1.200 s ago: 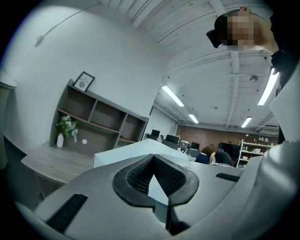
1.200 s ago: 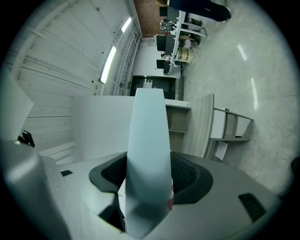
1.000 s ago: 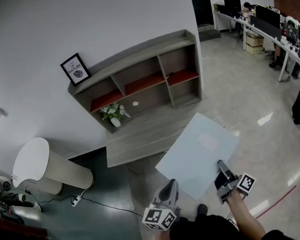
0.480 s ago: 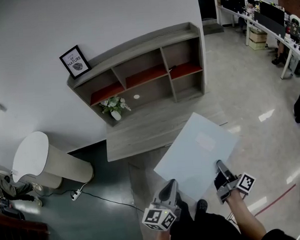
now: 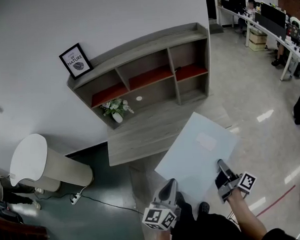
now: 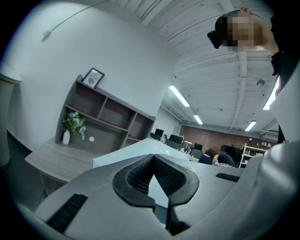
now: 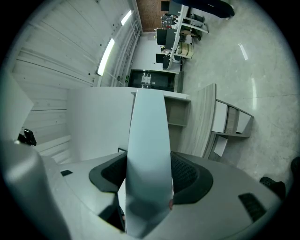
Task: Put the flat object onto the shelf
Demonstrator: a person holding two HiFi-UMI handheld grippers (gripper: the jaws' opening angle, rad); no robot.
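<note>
Evidently mid-carry. The flat panel (image 5: 197, 149), pale blue, was held out roughly level in front of the person, short of the shelf unit (image 5: 142, 74). In the head view its far corner overlapped the near edge of the desk top (image 5: 141, 135).

Right gripper (image 5: 221, 167): jaws closed on the panel's near edge. Its own view showed the sheet running edge-on between both pads.

Left gripper (image 5: 170, 184): jaws closed tip to tip with nothing between them. The tips sat at the panel's near-left edge, and I could not tell whether they touched it. The sheet's weight therefore appeared to hang from one pinch at one edge.

Shelf unit: open compartments, with red boards in the upper row. A framed print (image 5: 75, 60) stood on the top board and a potted plant (image 5: 116, 110) in the lower bay.

Judgement on the step in hand, which was approach and then placement:
- A wide sheet gripped at one edge would likely sag and swing, so the approach called for a slow move with the right wrist kept level.
- The closed left tips could go under the edge as a prop.
- The landing spot needed to be clear of the plant and the print.
- The far edge should go in first, rest on the board, then slide forward.
- The right jaws should open only once most of the sheet was supported.
- Main risk: the far corner clipping a divider and twisting the panel out of the pinch.
</note>
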